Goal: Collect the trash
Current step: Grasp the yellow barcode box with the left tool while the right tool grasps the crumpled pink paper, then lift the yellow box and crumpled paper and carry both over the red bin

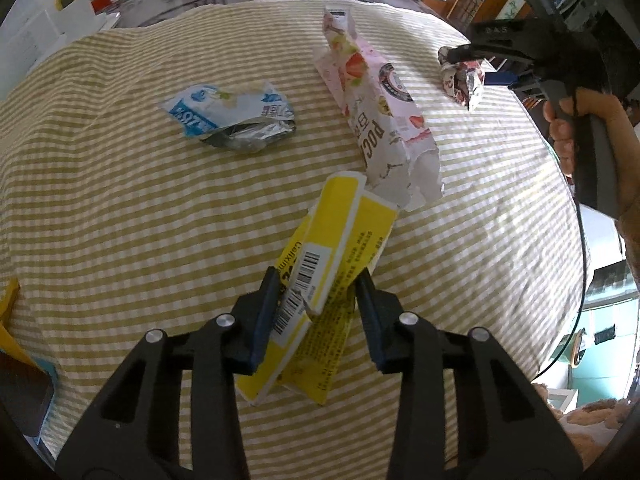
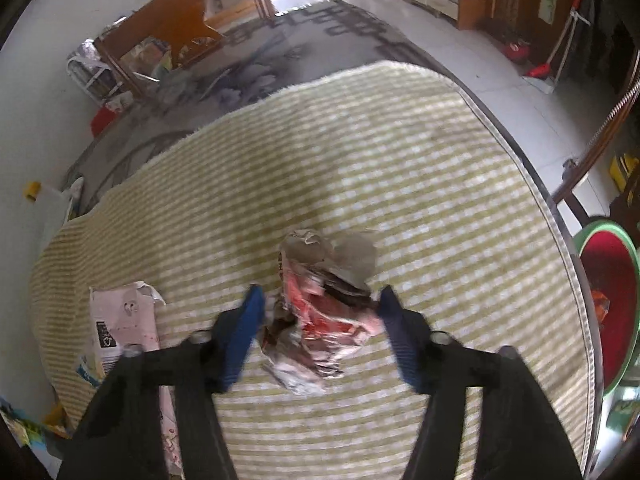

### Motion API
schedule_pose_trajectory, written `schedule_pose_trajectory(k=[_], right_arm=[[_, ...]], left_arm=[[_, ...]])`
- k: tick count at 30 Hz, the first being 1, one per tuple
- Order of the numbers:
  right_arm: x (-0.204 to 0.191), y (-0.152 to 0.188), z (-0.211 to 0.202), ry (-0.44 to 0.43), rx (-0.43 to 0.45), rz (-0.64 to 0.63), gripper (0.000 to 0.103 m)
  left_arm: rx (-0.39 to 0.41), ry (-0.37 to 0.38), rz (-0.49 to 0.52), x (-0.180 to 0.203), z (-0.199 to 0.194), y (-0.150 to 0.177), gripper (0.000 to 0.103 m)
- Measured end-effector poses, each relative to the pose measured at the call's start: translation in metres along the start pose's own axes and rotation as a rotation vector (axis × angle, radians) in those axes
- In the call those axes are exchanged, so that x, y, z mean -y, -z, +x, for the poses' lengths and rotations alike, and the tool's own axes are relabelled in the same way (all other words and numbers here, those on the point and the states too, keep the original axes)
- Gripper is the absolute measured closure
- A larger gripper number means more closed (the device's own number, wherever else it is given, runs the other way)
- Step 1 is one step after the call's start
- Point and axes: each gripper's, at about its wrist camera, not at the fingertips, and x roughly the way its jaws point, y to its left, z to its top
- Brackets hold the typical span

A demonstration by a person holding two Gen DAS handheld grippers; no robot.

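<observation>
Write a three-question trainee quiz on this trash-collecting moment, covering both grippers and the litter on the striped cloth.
1. True or false: the left gripper has the flattened yellow cardboard box between its blue pads.
2. What lies between the fingers of the right gripper? A) crumpled red-and-silver foil wrapper B) torn blue-and-white foil packet C) long pink strawberry-print paper wrapper
3. Fill in: all the litter rests on a green-and-white ____ cloth.

Key: 1 true; 2 A; 3 striped.
</observation>
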Motion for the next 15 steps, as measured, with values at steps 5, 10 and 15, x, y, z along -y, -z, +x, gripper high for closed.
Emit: schedule_pose_trajectory(k=[5,10,15], right_arm=[[-0.001,0.001,-0.010,-0.047,0.000,-0.012,0.064],[-0.008,0.007,-0.024,-0.080,0.007,-0.056,0.064],[-0.017,0.017,-0.033,-0.088,0.009,-0.114,0.064]], left_arm=[[0.001,0.003,-0.020,-0.006,-0.001,0.000,0.057],[0.000,-0.008,-0.030,-0.003,0.003,-0.007,0.042],[-0.001,-0.050,-0.023,-0.004,0.009,-0.009,0.032]])
